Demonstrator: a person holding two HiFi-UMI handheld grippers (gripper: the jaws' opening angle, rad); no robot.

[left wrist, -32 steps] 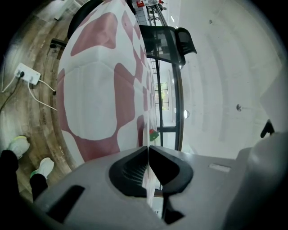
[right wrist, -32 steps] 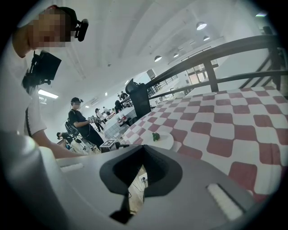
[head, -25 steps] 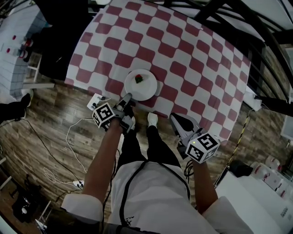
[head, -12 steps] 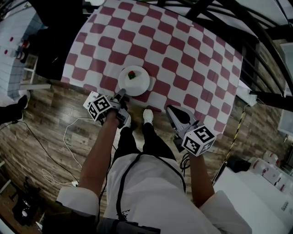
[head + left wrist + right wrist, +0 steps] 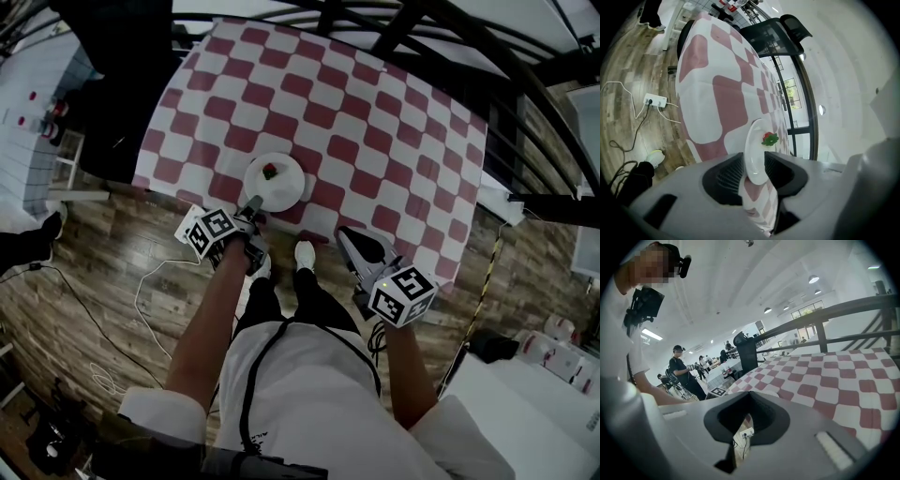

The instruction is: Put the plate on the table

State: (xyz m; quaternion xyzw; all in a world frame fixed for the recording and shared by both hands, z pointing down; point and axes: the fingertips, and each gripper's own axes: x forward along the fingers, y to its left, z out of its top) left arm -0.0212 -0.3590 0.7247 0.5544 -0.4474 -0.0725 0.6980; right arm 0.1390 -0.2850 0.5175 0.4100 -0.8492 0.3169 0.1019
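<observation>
A small white plate [image 5: 274, 185] lies flat on the red-and-white checked table [image 5: 375, 122], close to its near edge. A red and green strawberry-like piece [image 5: 270, 171] sits on it. My left gripper [image 5: 253, 206] reaches the plate's near rim. In the left gripper view the plate [image 5: 754, 143] lies between the jaws of the left gripper [image 5: 754, 165], and the strawberry piece [image 5: 769, 138] is beyond them. The jaws are opening and the pads no longer press the rim. My right gripper [image 5: 353, 240] hangs off the table's edge, shut and empty. Its tips [image 5: 751, 394] meet.
A white power strip [image 5: 655, 99] and cables lie on the wooden floor under the table's near edge. My white shoe [image 5: 305, 251] is by the table. A black railing [image 5: 450, 37] runs along the far right. Another table [image 5: 28, 112] stands at the left. People [image 5: 682, 369] stand far behind.
The plate stays on the cloth and my left gripper stays at its near rim. The right gripper holds its place off the table edge. The head view has shifted slightly.
</observation>
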